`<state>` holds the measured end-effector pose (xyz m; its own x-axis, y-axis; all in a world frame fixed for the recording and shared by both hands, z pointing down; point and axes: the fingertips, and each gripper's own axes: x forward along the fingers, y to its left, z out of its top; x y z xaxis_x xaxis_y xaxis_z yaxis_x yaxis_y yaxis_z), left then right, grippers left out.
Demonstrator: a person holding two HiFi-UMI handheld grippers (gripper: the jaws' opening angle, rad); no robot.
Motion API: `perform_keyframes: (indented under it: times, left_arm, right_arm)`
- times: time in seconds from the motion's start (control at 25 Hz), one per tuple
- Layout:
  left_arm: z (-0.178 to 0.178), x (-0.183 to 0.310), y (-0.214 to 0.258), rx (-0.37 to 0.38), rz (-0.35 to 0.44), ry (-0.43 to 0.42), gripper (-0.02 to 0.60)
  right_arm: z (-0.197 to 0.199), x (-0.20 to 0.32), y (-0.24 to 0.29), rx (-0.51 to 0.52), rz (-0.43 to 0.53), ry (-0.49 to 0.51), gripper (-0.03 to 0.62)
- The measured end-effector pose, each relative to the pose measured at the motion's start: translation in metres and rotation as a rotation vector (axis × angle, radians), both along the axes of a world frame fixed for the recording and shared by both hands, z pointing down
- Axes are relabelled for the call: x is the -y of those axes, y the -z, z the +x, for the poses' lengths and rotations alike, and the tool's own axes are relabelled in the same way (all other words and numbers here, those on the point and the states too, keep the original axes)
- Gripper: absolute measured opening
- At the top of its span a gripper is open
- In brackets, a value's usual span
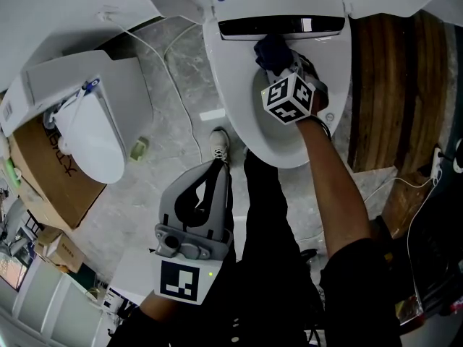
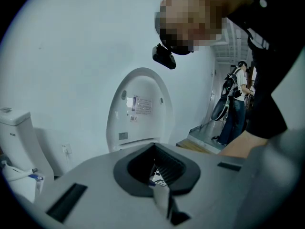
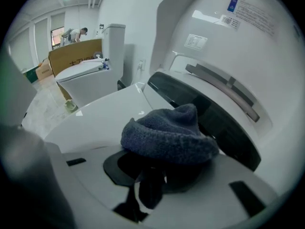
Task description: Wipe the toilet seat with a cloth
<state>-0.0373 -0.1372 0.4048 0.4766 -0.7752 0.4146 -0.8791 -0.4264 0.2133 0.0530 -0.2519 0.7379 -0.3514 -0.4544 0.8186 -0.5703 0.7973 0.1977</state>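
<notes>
Left tongs [image 1: 217,165] closed, empty, held low, well apart from toilet. Right tongs [image 1: 281,63] clamped on dark blue cloth [image 3: 167,135]; cloth rests on toilet seat [image 1: 230,85] rear, just beside hinge.

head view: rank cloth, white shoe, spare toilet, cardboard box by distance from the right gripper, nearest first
1. Cloth, held in the right gripper's jaws.
2. White shoe, on the floor, lower left of it.
3. Spare toilet, at left.
4. Cardboard box, far left, beyond that toilet.
</notes>
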Motion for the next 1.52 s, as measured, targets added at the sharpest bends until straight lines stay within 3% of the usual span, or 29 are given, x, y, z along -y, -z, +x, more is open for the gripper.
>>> perform_keyframes:
  times: [0.6,0.88,1.52]
  left_arm:
    - [0.023,0.001,0.004,0.006,0.011,-0.05,0.009]
    - [0.026,-0.002,0.008,0.011,0.019,-0.06,0.009]
    - [0.03,0.0,0.01,0.02,0.031,-0.088,0.009]
  right_arm:
    - [0.105,0.017,0.002,-0.076,-0.056,-0.183,0.097]
    - [0.151,0.01,0.006,-0.043,-0.122,-0.31,0.097]
    - [0.191,-0.046,0.004,-0.102,-0.169,-0.31,0.097]
